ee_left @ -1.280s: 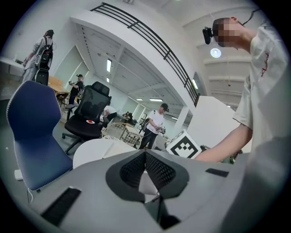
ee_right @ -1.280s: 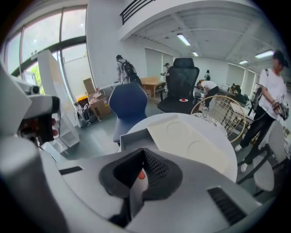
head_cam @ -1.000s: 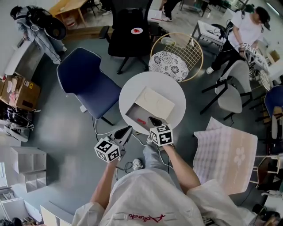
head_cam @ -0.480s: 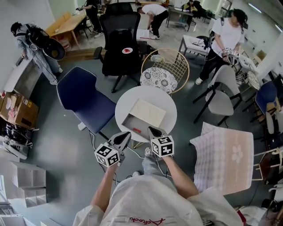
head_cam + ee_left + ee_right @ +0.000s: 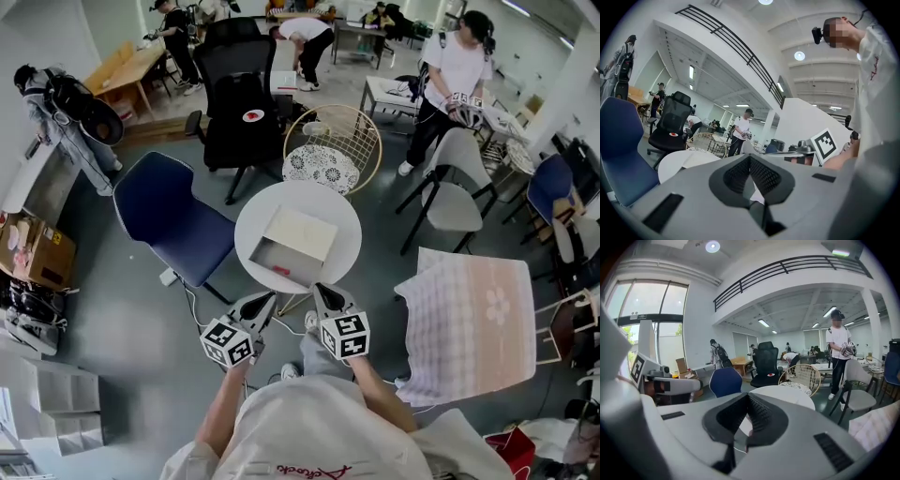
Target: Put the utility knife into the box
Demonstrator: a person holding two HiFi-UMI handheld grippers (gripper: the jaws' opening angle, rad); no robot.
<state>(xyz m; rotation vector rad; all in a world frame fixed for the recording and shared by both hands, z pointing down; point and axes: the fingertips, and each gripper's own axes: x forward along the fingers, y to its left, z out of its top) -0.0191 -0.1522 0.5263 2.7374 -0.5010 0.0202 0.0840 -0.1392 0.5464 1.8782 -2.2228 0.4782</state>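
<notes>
- Head view: a shallow, pale rectangular box [image 5: 305, 234] sits open on the round white table [image 5: 342, 216]. Its grey-walled tray faces the person, and a flat cream lid panel adjoins the tray on the far side.
- The utility knife [image 5: 279, 271], a small red sliver, lies inside the tray close to its near wall. Nothing else can be made out in the box.
- The left gripper [image 5: 265, 302] hangs off the table's near edge. In the left gripper view [image 5: 750, 159] its dark, ribbed pads are pressed together with nothing between them.
- The right gripper [image 5: 319, 292] is just beside it at the table rim. In the right gripper view [image 5: 746, 399] it is likewise clenched and empty. Both grippers are apart from the box.
- The table top is smooth and matte.
- Around it stand a blue padded chair [image 5: 169, 220], a black mesh office chair [image 5: 239, 112], and a round gold wire chair [image 5: 361, 127] holding a white cushion [image 5: 322, 167] with a dark floral print.
- A pale checked cloth [image 5: 469, 319] covers a seat on the right.
- A brown cardboard carton [image 5: 33, 248] sits at the far left.
</notes>
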